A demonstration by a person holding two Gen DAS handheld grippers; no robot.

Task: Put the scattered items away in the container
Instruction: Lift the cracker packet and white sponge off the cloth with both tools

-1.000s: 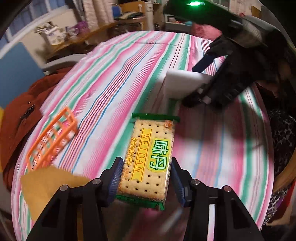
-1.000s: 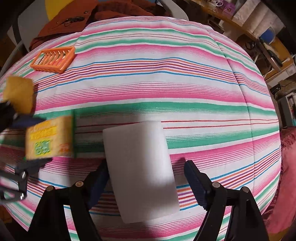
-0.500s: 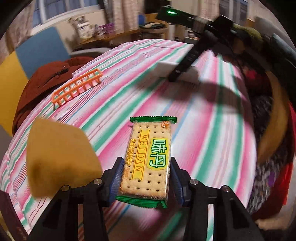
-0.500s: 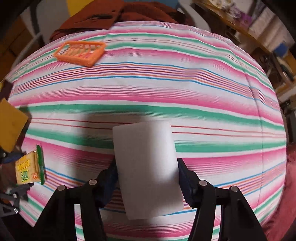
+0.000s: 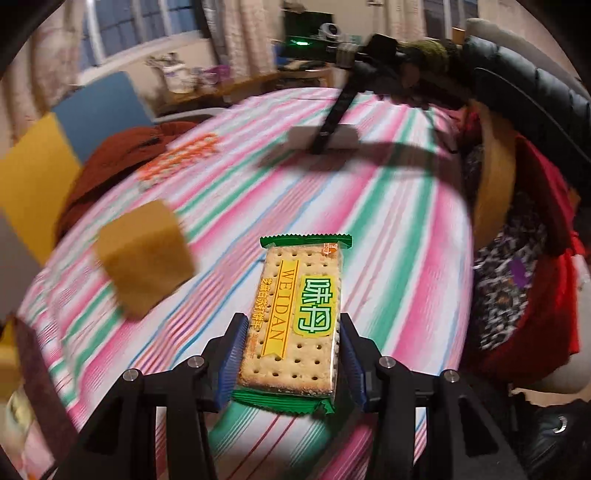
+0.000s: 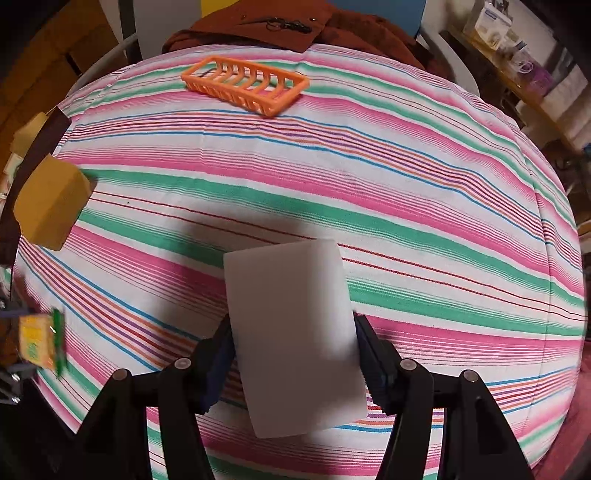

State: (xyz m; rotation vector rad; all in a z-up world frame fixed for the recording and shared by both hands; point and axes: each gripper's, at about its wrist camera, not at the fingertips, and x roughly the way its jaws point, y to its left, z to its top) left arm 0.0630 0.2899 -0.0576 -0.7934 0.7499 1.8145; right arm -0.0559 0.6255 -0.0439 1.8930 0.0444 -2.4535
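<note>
My left gripper (image 5: 291, 354) is shut on a green-edged cracker packet (image 5: 301, 317) and holds it above the striped tablecloth (image 5: 388, 240). My right gripper (image 6: 293, 354) is shut on a white sponge block (image 6: 291, 332), held above the cloth. The orange slatted basket (image 6: 245, 88) lies at the far side of the table; it shows blurred in the left wrist view (image 5: 177, 162). A yellow sponge (image 6: 50, 206) sits near the table's left edge and also shows in the left wrist view (image 5: 144, 256). The packet shows small at the far left of the right wrist view (image 6: 37, 341).
A rust-brown jacket (image 6: 280, 22) hangs on a chair behind the basket. Blue and yellow chair backs (image 5: 66, 147) stand beyond the table. A dark strip (image 6: 22, 177) lies along the table's left edge. Shelves with clutter (image 6: 517, 55) stand at the back right.
My right gripper has closed on the white sponge and lifted it toward the basket. My left gripper has swung with the packet; the yellow sponge and basket have shifted in its view.
</note>
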